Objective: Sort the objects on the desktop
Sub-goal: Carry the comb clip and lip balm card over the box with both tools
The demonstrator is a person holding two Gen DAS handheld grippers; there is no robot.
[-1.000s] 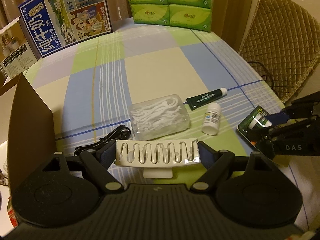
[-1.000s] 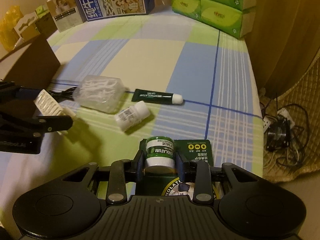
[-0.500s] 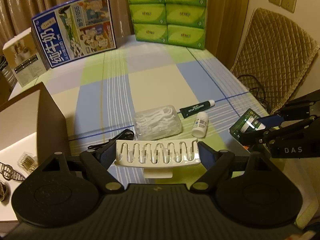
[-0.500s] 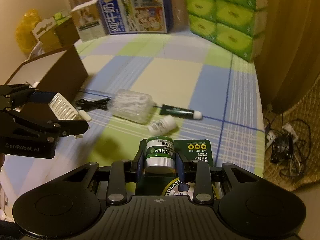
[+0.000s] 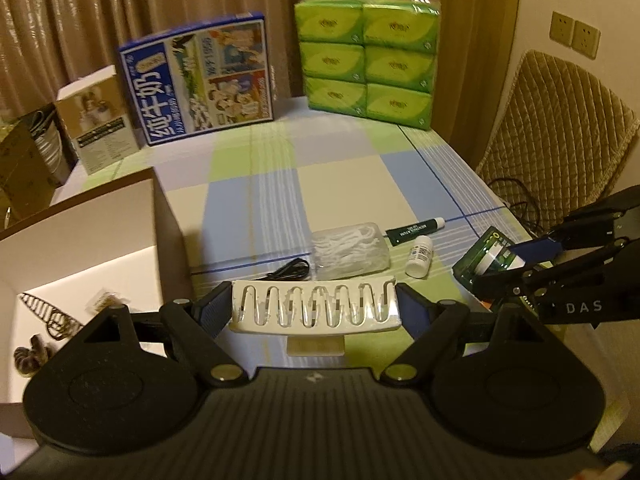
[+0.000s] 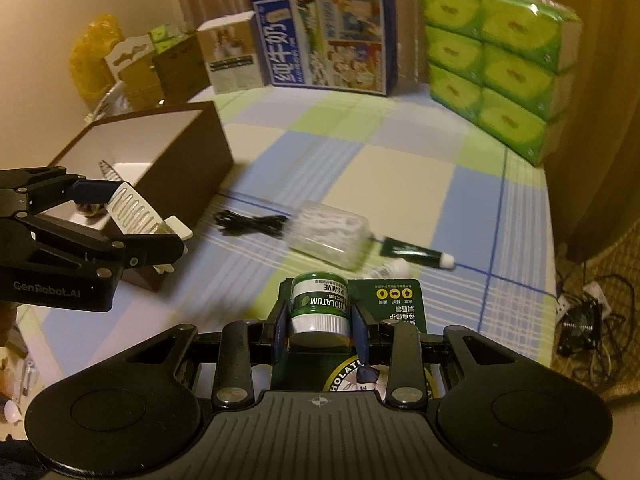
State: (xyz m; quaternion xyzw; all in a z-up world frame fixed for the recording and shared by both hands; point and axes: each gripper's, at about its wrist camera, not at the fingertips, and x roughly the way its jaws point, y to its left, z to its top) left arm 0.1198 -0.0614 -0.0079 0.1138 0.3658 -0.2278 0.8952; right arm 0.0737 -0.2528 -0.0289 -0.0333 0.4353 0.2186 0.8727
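My left gripper (image 5: 316, 310) is shut on a white slotted plastic rack (image 5: 316, 308), held crosswise above the table; the rack (image 6: 136, 214) also shows in the right wrist view, near the brown box. My right gripper (image 6: 319, 320) is shut on a green salve pack (image 6: 320, 308), its small jar between the pads and its dark green card hanging behind. On the checked cloth lie a clear box of floss picks (image 5: 350, 250), a dark green tube (image 5: 414, 230), a small white bottle (image 5: 419, 256) and a black cable (image 5: 290, 271).
An open brown box (image 5: 160, 216) with a white inside stands at the left and holds hair clips (image 5: 48, 314). A blue milk carton (image 5: 200, 84), a small white box (image 5: 100, 120) and stacked green tissue packs (image 5: 366, 68) line the table's far edge. A quilted chair (image 5: 560, 140) stands right.
Both grippers have risen and drawn back with their loads, so the table items look smaller and farther. The brown box's inside has come into view at the left.
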